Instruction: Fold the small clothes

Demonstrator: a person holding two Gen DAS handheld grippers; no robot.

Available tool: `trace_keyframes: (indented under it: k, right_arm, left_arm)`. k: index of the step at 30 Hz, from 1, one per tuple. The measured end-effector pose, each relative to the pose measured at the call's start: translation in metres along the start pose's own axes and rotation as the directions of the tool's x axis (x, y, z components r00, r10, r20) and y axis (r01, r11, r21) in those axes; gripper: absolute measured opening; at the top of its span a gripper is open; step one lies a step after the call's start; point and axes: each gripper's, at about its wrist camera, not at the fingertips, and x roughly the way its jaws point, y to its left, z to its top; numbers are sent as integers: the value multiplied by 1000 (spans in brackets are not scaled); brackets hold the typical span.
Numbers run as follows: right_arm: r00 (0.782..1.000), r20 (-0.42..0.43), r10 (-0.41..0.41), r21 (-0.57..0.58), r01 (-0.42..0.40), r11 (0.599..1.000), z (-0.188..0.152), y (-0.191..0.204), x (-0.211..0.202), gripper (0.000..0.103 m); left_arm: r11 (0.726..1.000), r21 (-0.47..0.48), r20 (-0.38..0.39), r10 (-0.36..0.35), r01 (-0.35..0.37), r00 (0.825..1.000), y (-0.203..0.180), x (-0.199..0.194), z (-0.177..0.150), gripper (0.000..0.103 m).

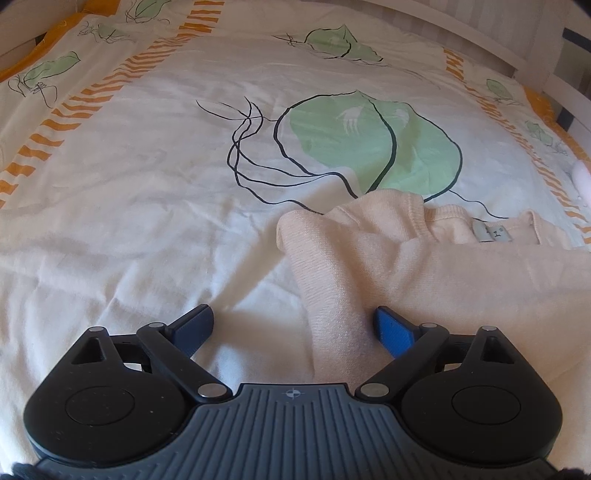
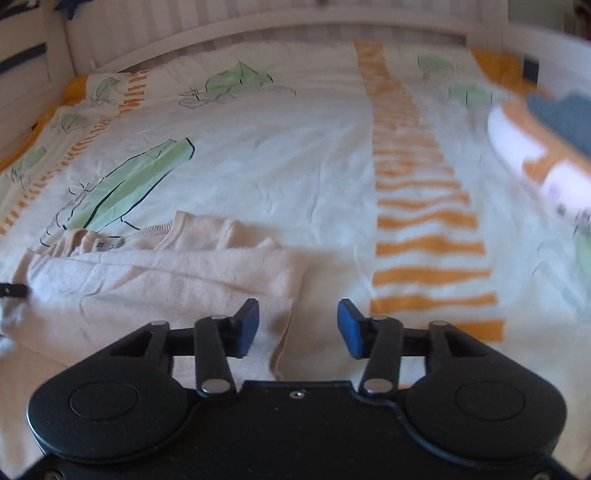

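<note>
We see soft, warm daylight across both views, bright but not harsh, with no glare on the bedspread (image 1: 147,192). In the left wrist view the picture is sharp; the left gripper (image 1: 293,328) throws a gentle shadow onto the fabric just ahead of its fingers, and the sweater (image 1: 424,266) shows crisp knit texture. The right wrist view is softer overall, with motion blur smearing the orange stripes and a white and orange object (image 2: 535,147) at the right edge. The right gripper (image 2: 298,326) stays fairly sharp. Fisheye distortion bends the white bed rail (image 2: 258,26) and darkens the corners.
</note>
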Motion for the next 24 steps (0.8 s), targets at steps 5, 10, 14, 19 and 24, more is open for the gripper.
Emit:
trace_keyframes:
  k: [5, 10, 14, 19, 24]
  right_arm:
    - [994, 75, 77, -143, -66, 987, 2, 27, -12, 67]
    - [983, 41, 179, -187, -169, 968, -3, 48, -10, 67]
    - [977, 30, 213, -194, -203, 960, -6, 54, -11, 67]
    - [956, 7, 294, -197, -287, 937, -12, 67, -14, 67]
    - [944, -58, 326, -235, -330, 914, -23, 86, 1, 69]
  left_arm:
    - [999, 14, -1, 33, -33, 999, 0, -4, 0, 95]
    - [983, -14, 30, 184, -184, 982, 15, -11, 2, 95]
    - [983, -28, 110, 183, -181, 977, 10, -23, 8, 94]
    - [992, 92, 183, 64, -82, 981, -30, -28, 8, 94]
    - [975, 201, 93, 77, -94, 993, -51, -4, -2, 94]
